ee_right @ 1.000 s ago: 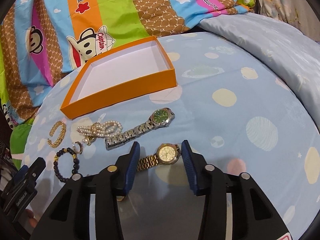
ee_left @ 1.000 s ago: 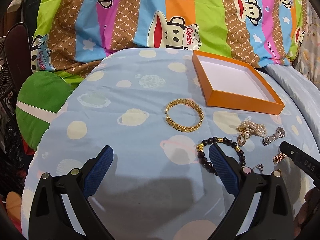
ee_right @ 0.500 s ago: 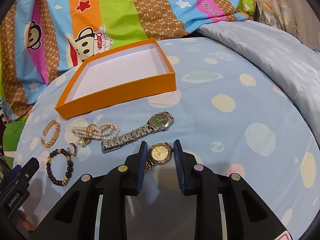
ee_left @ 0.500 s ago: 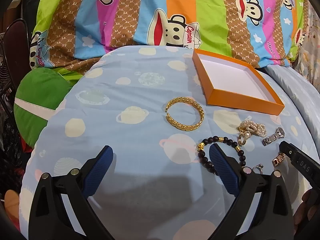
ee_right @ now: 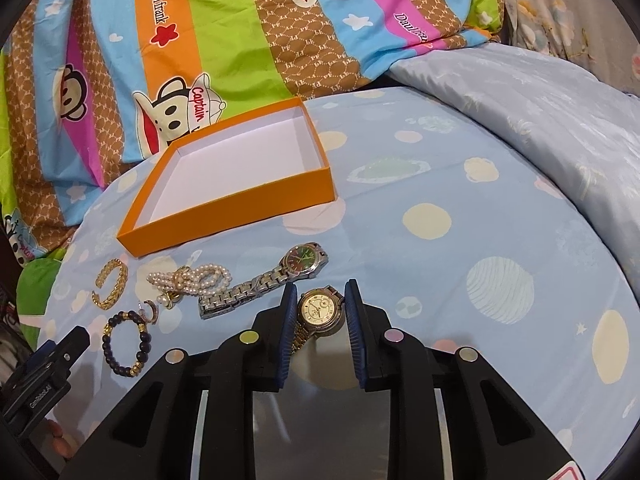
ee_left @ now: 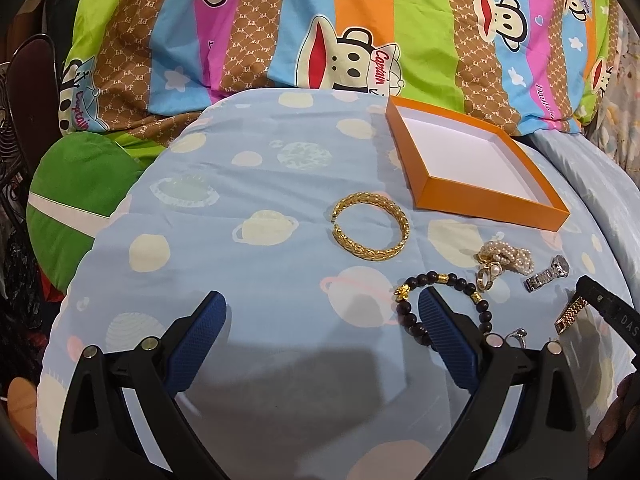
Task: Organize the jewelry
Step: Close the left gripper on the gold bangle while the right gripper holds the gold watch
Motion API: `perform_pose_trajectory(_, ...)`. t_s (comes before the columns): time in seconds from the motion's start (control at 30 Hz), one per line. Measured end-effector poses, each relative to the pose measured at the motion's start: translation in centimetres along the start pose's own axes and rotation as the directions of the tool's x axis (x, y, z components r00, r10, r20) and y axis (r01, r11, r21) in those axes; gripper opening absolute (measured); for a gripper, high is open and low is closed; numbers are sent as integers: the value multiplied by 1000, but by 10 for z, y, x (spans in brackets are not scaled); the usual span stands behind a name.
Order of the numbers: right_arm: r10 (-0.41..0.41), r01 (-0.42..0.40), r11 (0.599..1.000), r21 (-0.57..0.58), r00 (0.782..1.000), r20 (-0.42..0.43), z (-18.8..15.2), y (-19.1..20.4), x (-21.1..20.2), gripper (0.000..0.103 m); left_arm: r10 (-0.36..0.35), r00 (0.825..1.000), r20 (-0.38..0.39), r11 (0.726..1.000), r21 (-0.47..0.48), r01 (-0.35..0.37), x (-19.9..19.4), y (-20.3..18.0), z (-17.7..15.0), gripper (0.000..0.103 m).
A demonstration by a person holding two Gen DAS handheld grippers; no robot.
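The right tongs [ee_right: 318,306] pinch the gold watch's [ee_right: 320,309] case on the bed [ee_right: 440,184], its band trailing back under them. The orange box [ee_right: 236,204] lies ahead and leftward, nearer this hand. The left tongs [ee_left: 322,322] hang spread over bare sheet beside the bead bracelet [ee_left: 442,308]. Only the right view shows the dial gripped; the left shows just band links.

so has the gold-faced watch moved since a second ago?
Yes. The gold-faced watch, now clamped in the right gripper jaws, has tilted up off the sheet; it lay flat below the green-faced watch.
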State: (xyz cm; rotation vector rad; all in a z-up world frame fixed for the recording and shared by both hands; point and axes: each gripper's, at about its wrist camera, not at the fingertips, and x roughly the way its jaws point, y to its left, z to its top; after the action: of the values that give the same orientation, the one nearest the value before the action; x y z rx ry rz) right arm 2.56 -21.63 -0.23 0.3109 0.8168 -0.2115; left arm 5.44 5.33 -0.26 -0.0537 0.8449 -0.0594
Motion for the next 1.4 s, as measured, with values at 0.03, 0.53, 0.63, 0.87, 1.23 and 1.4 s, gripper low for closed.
perform_pose_trajectory(0.03,-3,3,1000,-4,1000,5,0,0,-1,23,-1,1000,-1,1000,-2,1,0,1,0,95)
perform_pose_trajectory(0.53,1,0,1000,-30,1000,24,2,-1,-6,23,-28,999,-46,999,34,30,35,-18,41,94)
perform_pose_trajectory(0.63,-1,1,1000,-28,1000,21,2,-2,-4,23,-17,998,-62,999,45,20,47,-23,43,94)
perform_pose_trajectory(0.87,7,-7,1000,-23,1000,11,1,-2,1,23,-3,996,-85,998,66,8,57,-28,43,76)
perform_pose_trajectory(1.23,28,-27,999,-32,999,36,8,3,-10,23,-58,996,-66,995,76,63,47,-29,41,52)
perform_pose_trajectory(1.4,43,-41,998,-37,998,52,14,6,-18,23,-69,997,-40,994,78,71,35,-30,41,52)
